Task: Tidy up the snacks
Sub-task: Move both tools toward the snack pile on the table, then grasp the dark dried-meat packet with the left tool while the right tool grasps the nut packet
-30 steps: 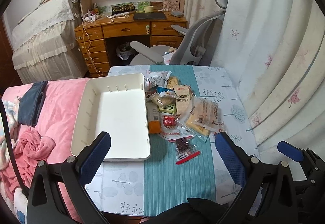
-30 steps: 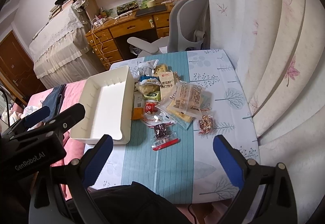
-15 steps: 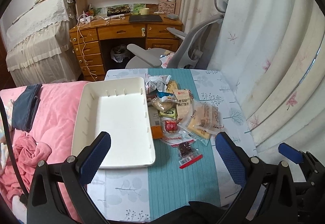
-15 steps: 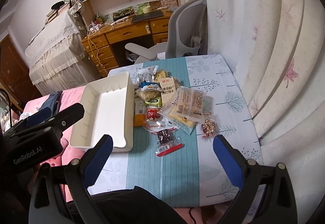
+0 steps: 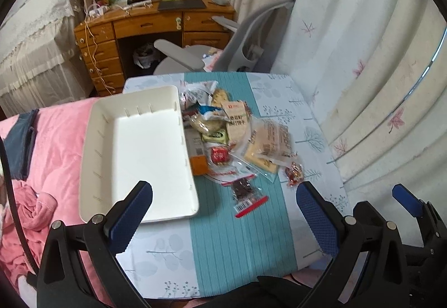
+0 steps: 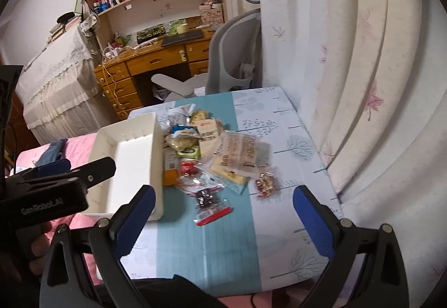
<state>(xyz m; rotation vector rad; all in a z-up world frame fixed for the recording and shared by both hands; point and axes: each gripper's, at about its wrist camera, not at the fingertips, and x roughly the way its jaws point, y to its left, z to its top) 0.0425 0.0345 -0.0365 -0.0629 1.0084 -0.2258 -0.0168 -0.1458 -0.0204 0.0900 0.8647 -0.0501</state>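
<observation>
Both views shifted nearer table; white tray (image 5: 134, 151) empty; both grippers wide.

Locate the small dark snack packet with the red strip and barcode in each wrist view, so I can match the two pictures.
Left wrist: the dark snack packet lies near centre, on the teal runner, nearest the camera of the snack pile.
Right wrist: the same packet lies left of centre, on the runner.
Shared landmark: the white tray, left of the packet in both.

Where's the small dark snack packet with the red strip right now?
The dark snack packet lies on the teal runner, nearest the grippers, just right of the white tray and in front of the snack pile.
</observation>
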